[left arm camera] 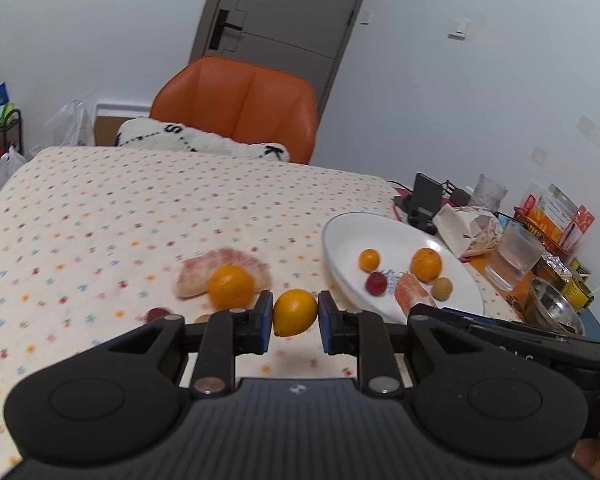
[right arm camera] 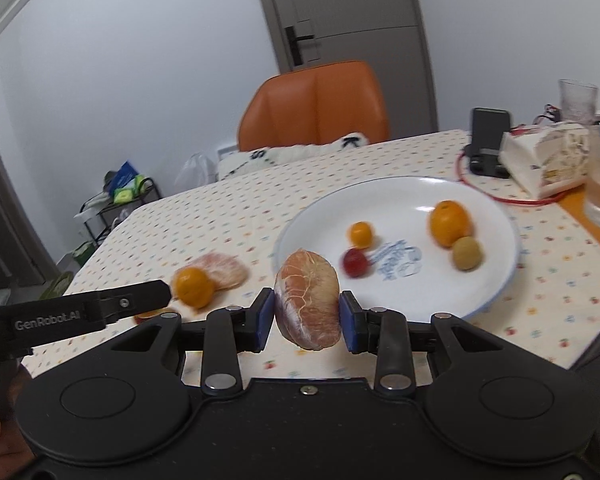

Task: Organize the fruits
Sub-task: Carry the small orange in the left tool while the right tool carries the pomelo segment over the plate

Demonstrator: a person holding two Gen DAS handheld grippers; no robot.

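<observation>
My left gripper (left arm camera: 294,316) is shut on a small orange (left arm camera: 294,312), held just above the dotted tablecloth. Behind it on the cloth lie another orange (left arm camera: 231,286), a peeled pomelo segment (left arm camera: 224,268) and a red fruit (left arm camera: 158,314). My right gripper (right arm camera: 307,312) is shut on a second pomelo segment (right arm camera: 308,300) at the near rim of the white plate (right arm camera: 400,188). The plate holds a small orange (right arm camera: 361,234), a larger orange (right arm camera: 450,222), a tan round fruit (right arm camera: 467,253) and a red fruit (right arm camera: 355,262).
An orange chair (left arm camera: 236,100) stands at the table's far side with a fluffy white cushion (left arm camera: 204,142). Right of the plate are a phone stand (left arm camera: 424,200), a tissue pack (left arm camera: 460,228), glasses (left arm camera: 514,256), a metal bowl (left arm camera: 556,312) and snack packets (left arm camera: 552,216).
</observation>
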